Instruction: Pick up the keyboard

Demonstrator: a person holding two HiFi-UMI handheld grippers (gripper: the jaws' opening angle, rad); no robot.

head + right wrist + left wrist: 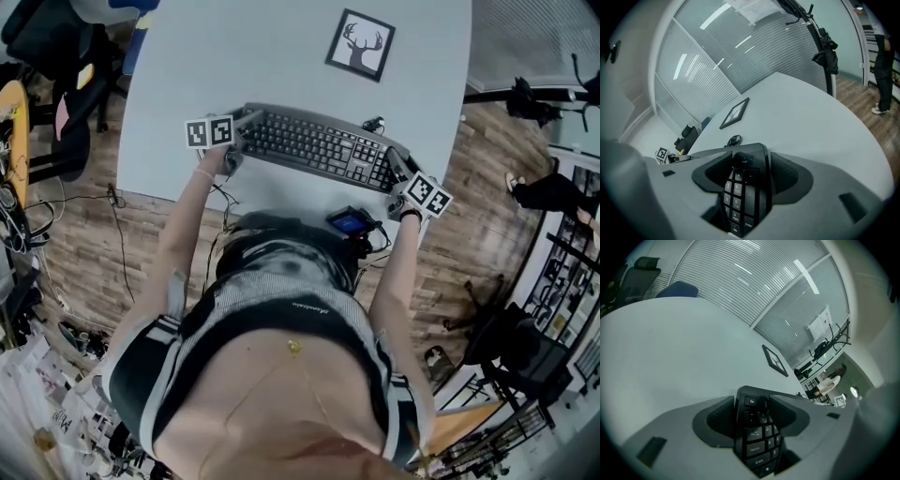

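Observation:
A black keyboard (319, 147) lies across the near part of a pale grey table (281, 66). My left gripper (240, 134) is shut on its left end; in the left gripper view the Esc corner of the keyboard (754, 432) sits clamped between the two dark pads. My right gripper (394, 172) is shut on the right end, and the right gripper view has the number-pad end of the keyboard (743, 187) wedged between its pads. Whether the keyboard rests on the table or hangs just above it, I cannot tell.
A framed deer picture (360, 45) lies flat on the table beyond the keyboard. A small coiled cable (374, 123) sits behind the keyboard's right end. A dark device with a blue screen (350, 223) is at the person's waist. Office chairs (56, 56) stand left; wood floor surrounds the table.

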